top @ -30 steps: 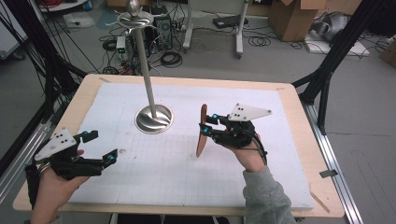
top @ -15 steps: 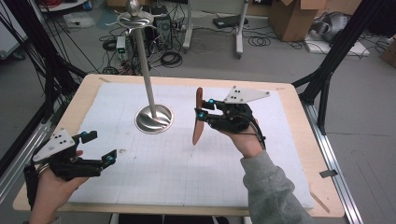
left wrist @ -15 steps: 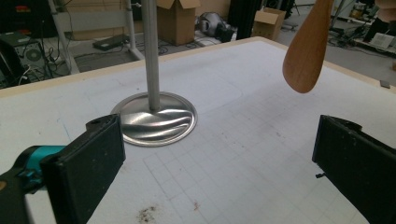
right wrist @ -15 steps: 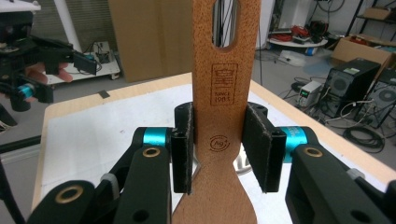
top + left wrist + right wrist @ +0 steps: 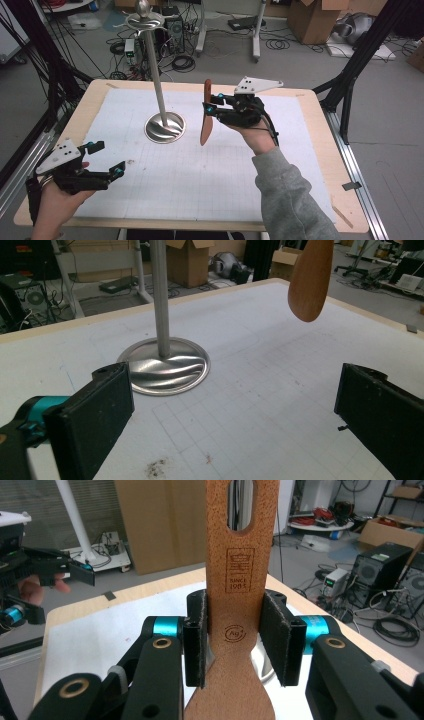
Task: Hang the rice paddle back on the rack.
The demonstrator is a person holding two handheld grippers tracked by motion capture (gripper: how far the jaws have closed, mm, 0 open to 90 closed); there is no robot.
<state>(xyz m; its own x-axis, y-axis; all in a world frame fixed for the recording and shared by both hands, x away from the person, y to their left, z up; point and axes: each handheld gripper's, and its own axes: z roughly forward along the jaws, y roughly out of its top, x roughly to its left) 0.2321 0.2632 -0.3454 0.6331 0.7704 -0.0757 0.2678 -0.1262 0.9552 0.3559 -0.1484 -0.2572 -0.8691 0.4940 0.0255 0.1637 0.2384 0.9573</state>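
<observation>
Where spatula [image 5: 205, 114] hangs, stand [image 5: 164, 127] beside

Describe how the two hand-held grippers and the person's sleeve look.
Both the left gripper and right gripper are black with teal accents, each topped by a grey three-cornered plate with dark dots. Flat black padded claws. A black cable trails from the right. The sleeve is grey.

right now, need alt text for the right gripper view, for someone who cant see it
The right gripper clamps a wooden spatula by its handle, upright between its black jaws, a slot cut through the handle's top end. Behind lie a white table and, at far left, the left gripper in a hand.
</observation>
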